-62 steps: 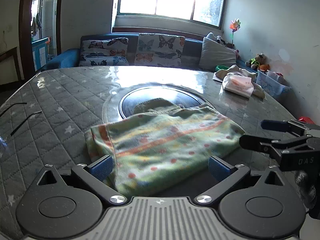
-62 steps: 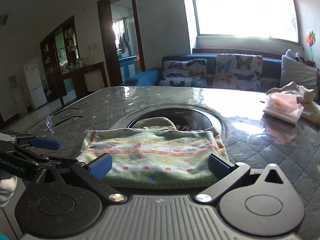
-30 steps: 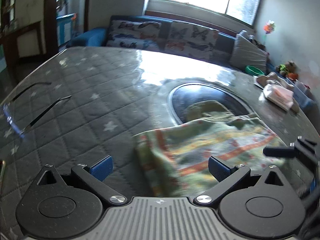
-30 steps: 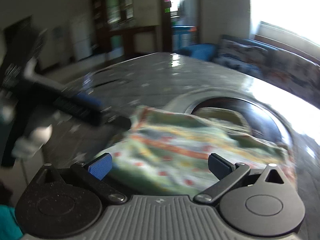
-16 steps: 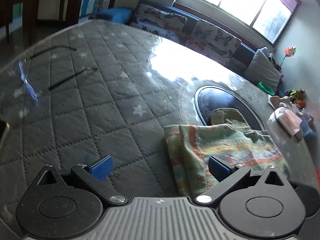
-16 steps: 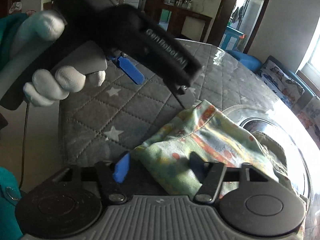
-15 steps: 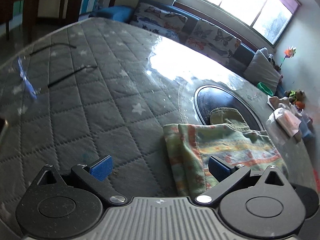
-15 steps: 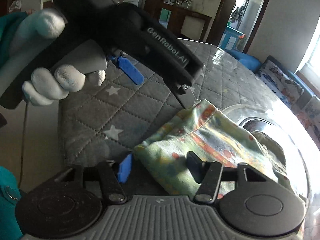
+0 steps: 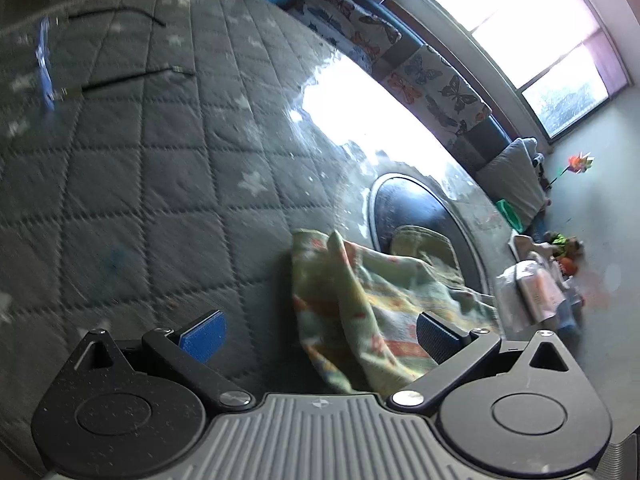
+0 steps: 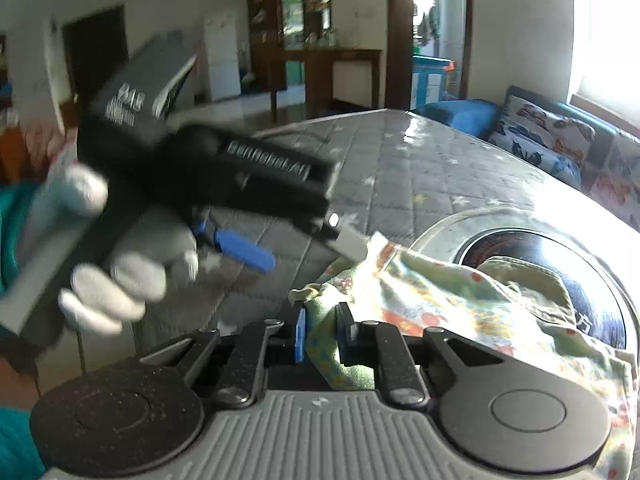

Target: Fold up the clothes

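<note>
Quilted grey star-patterned table cover (image 9: 168, 168) fills both views under a glossy sheet, with a blue sofa with butterfly cushions (image 9: 400, 52) beyond its far edge. Right gripper (image 10: 322, 330) has its jaws pressed together on a bunched corner of the green dotted and striped garment (image 10: 440, 292), lifting it slightly off the table. Left gripper (image 9: 320, 332) stands wide open, nothing between its pads, with the garment's (image 9: 360, 300) near edge lying between the fingers; in the right view its tip touches the cloth's raised edge. Garment's far side drapes over the round black inset (image 9: 416, 208). Open tabletop stretches leftward. Folded pale clothes (image 9: 532, 284) sit near the right edge.
</note>
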Demonstrator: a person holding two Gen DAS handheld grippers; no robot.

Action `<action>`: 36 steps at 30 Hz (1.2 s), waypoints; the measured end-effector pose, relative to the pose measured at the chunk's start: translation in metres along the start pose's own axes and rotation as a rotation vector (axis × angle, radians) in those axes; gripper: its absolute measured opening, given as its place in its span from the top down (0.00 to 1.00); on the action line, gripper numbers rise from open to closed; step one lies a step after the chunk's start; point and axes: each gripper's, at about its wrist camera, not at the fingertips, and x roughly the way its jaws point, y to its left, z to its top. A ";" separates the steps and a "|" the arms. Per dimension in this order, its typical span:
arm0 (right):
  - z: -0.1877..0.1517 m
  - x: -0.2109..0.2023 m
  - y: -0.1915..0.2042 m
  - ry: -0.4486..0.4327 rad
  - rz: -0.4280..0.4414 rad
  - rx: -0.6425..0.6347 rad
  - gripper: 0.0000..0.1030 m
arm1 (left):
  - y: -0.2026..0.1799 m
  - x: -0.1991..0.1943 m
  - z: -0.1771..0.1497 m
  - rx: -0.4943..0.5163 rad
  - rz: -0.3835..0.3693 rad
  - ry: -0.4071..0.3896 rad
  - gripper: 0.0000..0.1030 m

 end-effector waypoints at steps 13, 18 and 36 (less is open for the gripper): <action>-0.002 -0.012 -0.018 -0.047 0.053 0.066 0.88 | 0.000 0.040 0.004 -0.156 -0.191 0.145 0.53; -0.005 -0.014 -0.026 -0.045 0.089 0.080 0.79 | 0.004 0.047 0.002 -0.153 -0.184 0.156 0.83; -0.059 -0.052 -0.195 -0.033 -0.430 0.439 0.50 | -0.007 0.049 0.005 -0.042 -0.142 0.127 0.85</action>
